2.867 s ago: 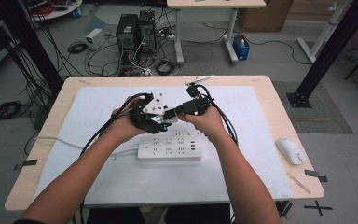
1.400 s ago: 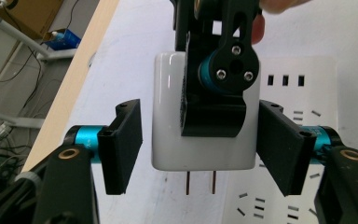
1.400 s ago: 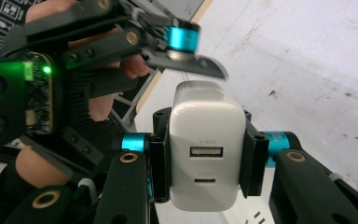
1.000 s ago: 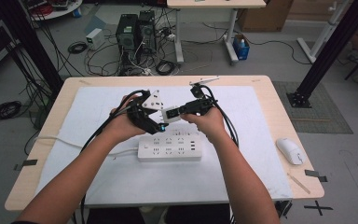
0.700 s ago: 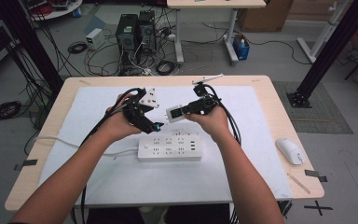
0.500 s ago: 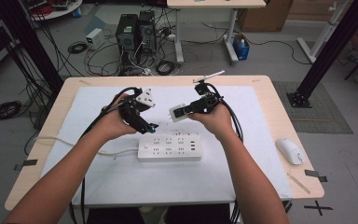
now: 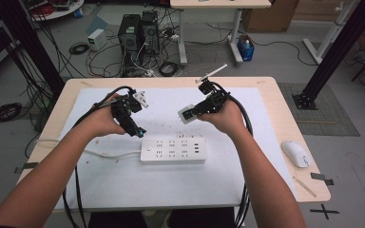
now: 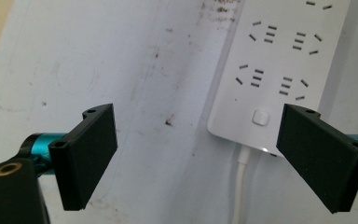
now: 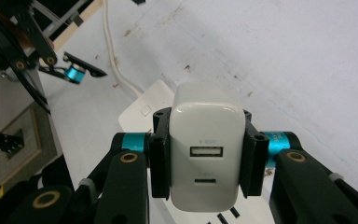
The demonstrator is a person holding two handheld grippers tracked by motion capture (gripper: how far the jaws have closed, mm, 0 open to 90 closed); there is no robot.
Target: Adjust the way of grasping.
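The worktop (image 7: 285, 118), covered by a white mat, carries a white power strip (image 7: 172, 150) lying flat at about 6 o'clock from the gap between the two grippers, its cable running off toward 9 o'clock. A white USB charger (image 9: 207, 156) is held above the mat, at about 1 o'clock from the strip and clear of it, by the right gripper (image 9: 204, 158), whose fingers are clamped on its two side faces. The left gripper (image 8: 207, 151) is held off at about 10 o'clock from the strip with its fingers wide apart and nothing between them. A misaligned insertion is judged the chief risk: the charger's prongs are hidden, so the sockets could be missed or met at a tilt, and the smooth casing could slip or twist in the grip under pressure. The unheld strip could also be pushed along the mat, or tipped by a skewed push. In the high view the whole layout is given, including a mouse (image 7: 295, 153) near the 3 o'clock edge. In the right gripper view the charger's two ports and the grip on its sides are made plain. In the left gripper view the strip's switch (image 8: 260, 116), socket slots and cable entry are seen close.
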